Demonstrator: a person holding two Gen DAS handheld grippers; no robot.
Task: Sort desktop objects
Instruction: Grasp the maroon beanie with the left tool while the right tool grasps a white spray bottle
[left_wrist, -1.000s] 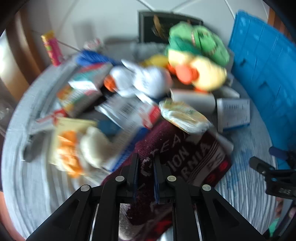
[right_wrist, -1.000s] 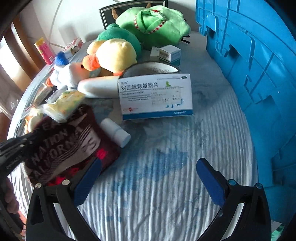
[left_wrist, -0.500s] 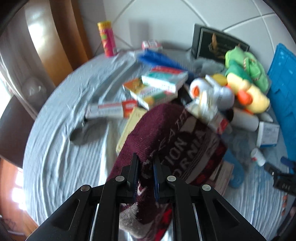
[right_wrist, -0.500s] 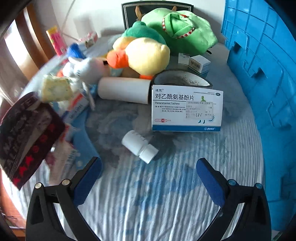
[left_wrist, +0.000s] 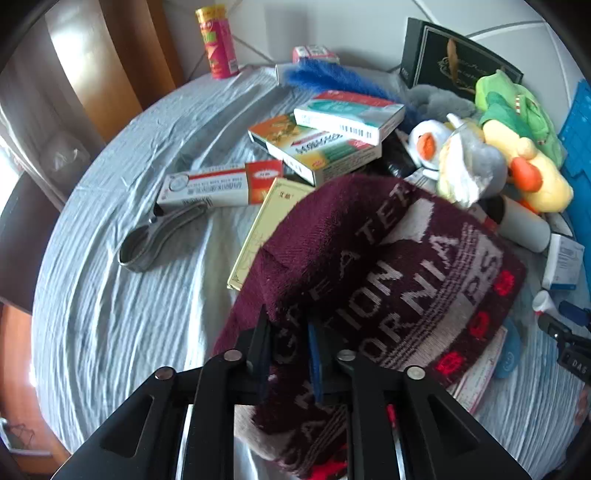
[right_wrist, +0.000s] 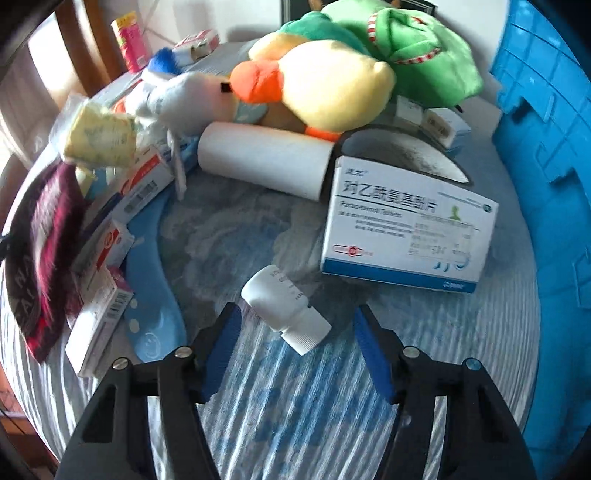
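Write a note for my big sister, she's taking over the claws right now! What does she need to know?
Left claw: shut on the maroon towel, held up over the table.
Right claw: open, empty, pointing at the little white bottle lying on its side between the fingers, not gripped yet.
On the table: medicine boxes, paracetamol box, plush duck, white roll. Blue crate stands on the right.
Done: towel picked up.
Left: put the towel away, grab the bottle, sort everything else.
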